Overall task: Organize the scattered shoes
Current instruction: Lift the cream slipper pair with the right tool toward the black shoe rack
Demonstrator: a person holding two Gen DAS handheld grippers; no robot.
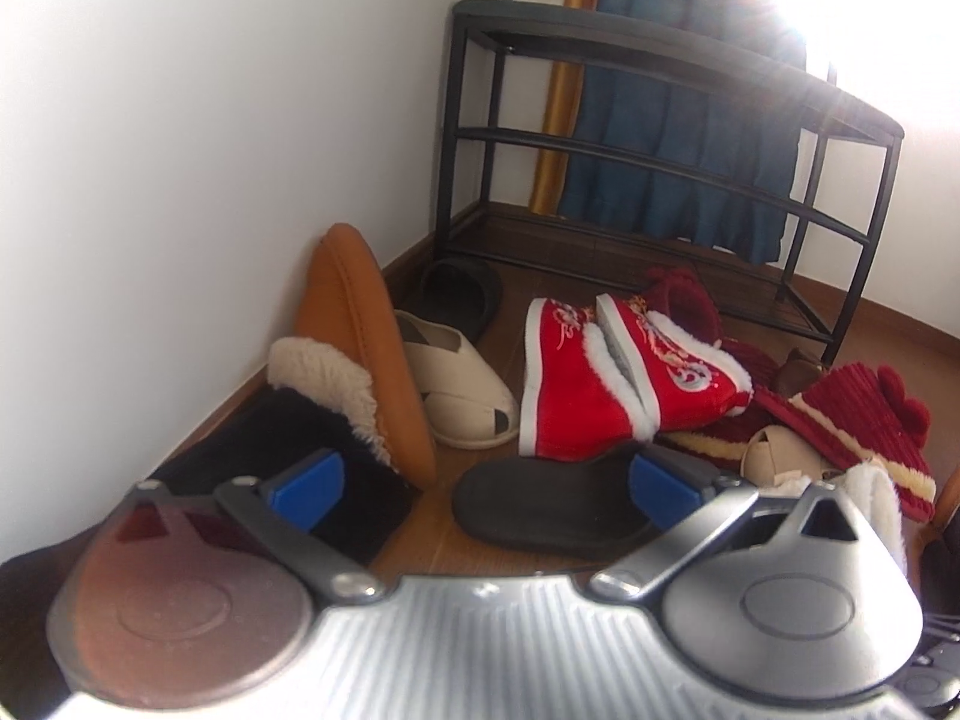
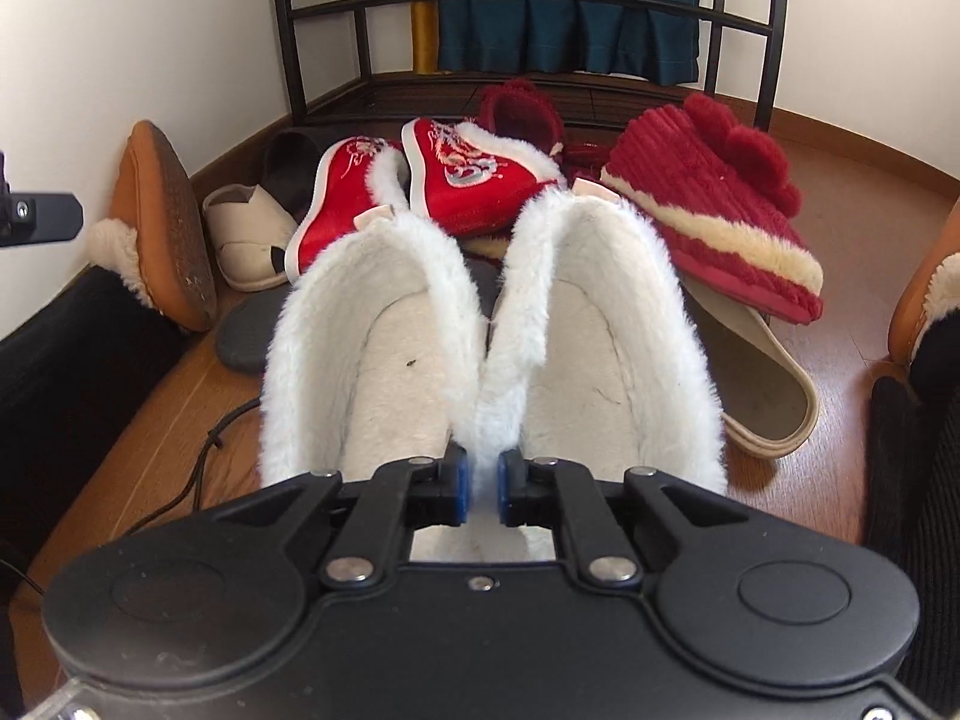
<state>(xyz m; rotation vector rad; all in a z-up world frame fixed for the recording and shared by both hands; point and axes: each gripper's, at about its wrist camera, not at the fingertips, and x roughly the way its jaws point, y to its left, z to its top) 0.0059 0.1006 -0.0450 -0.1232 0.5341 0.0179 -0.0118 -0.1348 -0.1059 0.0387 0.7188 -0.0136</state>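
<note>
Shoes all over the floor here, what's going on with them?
Someone is tidying a heap of shoes with a hand-held gripper in each hand. The right gripper is shut on the touching fleece collars of a pair of white-lined boots, holding both together. The left gripper is open over a dark slipper sole, gripping nothing. The black shoe rack behind the heap has no shoes on the shelves in view.

- The wooden floor (image 1: 456, 546) carries everything, a scatter of shoes near its corner by the white wall.
- A black shoe rack (image 1: 660, 138) stands in that corner.
- A black slipper (image 1: 462, 294) lies just before the rack.
- A cream shoe (image 1: 456, 396) lies beside it.
- A dark sole-up slipper (image 1: 540, 504) lies flat.
- A tan fur-lined slipper (image 1: 360, 330) stands on edge along the wall.
- A black cable (image 2: 204, 450) trails across the boards.
</note>
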